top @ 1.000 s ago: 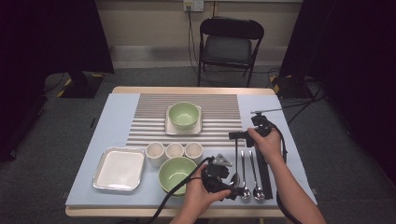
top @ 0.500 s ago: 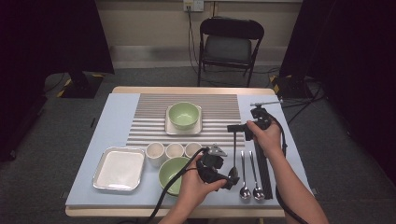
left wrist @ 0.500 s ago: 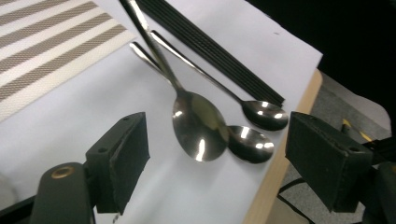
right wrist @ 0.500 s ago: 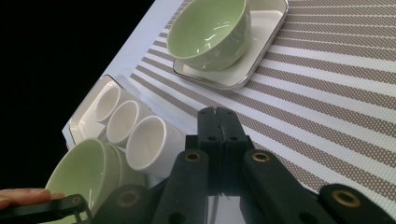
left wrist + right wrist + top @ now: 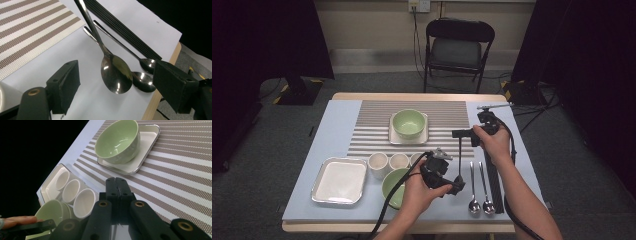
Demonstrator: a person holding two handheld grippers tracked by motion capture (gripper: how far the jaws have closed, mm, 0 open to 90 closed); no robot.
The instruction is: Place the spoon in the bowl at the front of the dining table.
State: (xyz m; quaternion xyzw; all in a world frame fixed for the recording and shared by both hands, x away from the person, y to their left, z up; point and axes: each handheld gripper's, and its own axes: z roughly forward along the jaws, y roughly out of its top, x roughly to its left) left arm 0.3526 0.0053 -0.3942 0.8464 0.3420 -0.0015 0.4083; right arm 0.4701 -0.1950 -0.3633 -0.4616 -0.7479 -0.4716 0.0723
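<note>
Since the earlier frames both hands have risen: the right gripper (image 5: 460, 134) has lifted one spoon (image 5: 460, 160) off the table, and the left gripper (image 5: 446, 181) has swung in under it. Right jaws are clamped on the handle's top, so the spoon hangs bowl-down. Left jaws stand wide, the bowl (image 5: 116, 74) between them but untouched, probably lined up for a handover. Just beyond lie two more spoons (image 5: 143, 72) and chopsticks (image 5: 120, 27); farther off, the striped mat (image 5: 30, 30).
</note>
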